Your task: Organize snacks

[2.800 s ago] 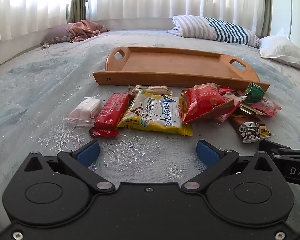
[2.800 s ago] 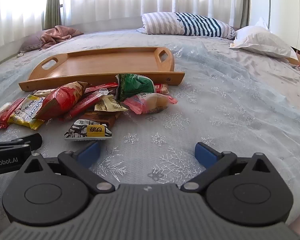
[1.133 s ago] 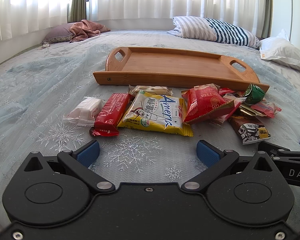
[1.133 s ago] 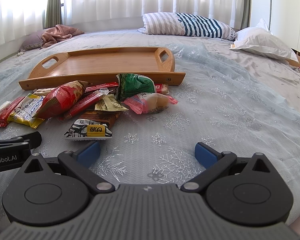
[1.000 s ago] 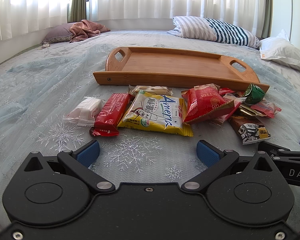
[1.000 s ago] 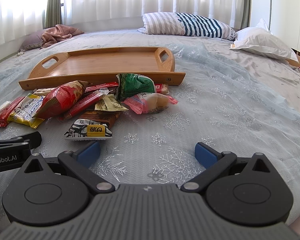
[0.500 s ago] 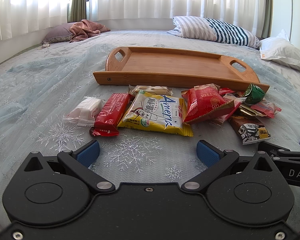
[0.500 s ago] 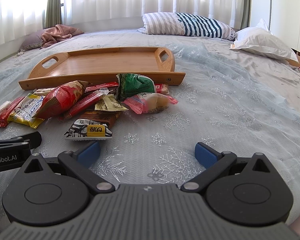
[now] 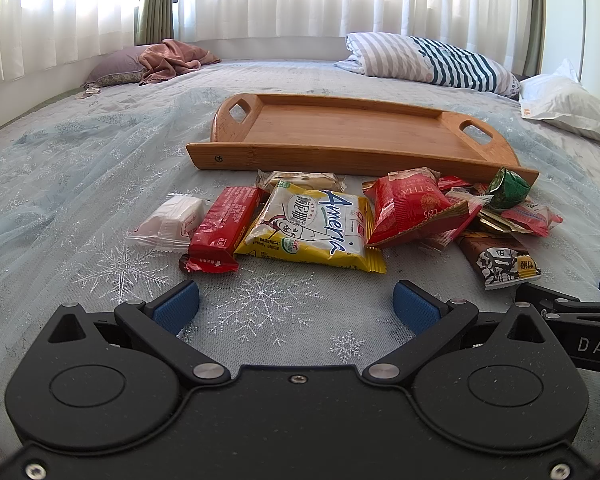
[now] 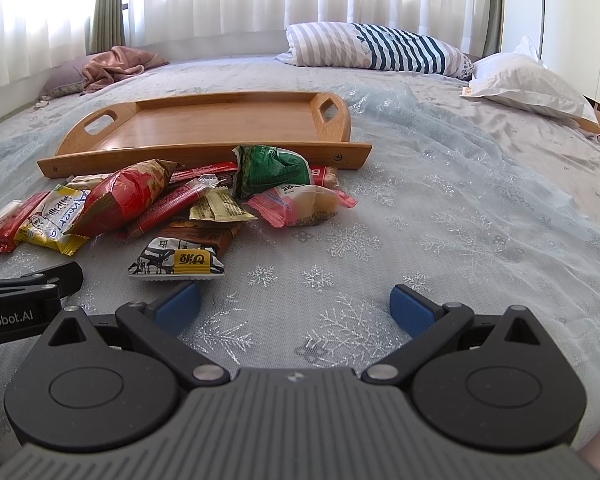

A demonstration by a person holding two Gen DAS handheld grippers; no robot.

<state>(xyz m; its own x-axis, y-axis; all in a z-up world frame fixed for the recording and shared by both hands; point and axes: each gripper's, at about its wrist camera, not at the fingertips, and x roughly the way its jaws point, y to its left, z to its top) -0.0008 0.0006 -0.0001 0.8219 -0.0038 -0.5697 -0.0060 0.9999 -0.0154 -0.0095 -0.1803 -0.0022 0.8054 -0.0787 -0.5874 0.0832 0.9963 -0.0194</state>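
Observation:
A wooden tray (image 9: pixel 352 128) (image 10: pixel 204 128) lies empty on the bed. In front of it lies a heap of snack packets: a white packet (image 9: pixel 168 220), a red bar (image 9: pixel 220 228), a yellow Ameria packet (image 9: pixel 316 224) (image 10: pixel 52 216), a red bag (image 9: pixel 408 204) (image 10: pixel 120 200), a green bag (image 9: pixel 508 188) (image 10: pixel 272 168), a pink packet (image 10: pixel 300 204) and a brown packet (image 9: pixel 500 260) (image 10: pixel 180 260). My left gripper (image 9: pixel 296 308) is open and empty, just short of the yellow packet. My right gripper (image 10: pixel 296 308) is open and empty, right of the brown packet.
A striped pillow (image 9: pixel 432 60) (image 10: pixel 376 48) and a white pillow (image 9: pixel 568 104) (image 10: pixel 528 80) lie at the far right. A pink cloth on a purple pillow (image 9: pixel 160 60) lies far left. Snowflake bedspread (image 10: pixel 460 220) stretches to the right of the snacks.

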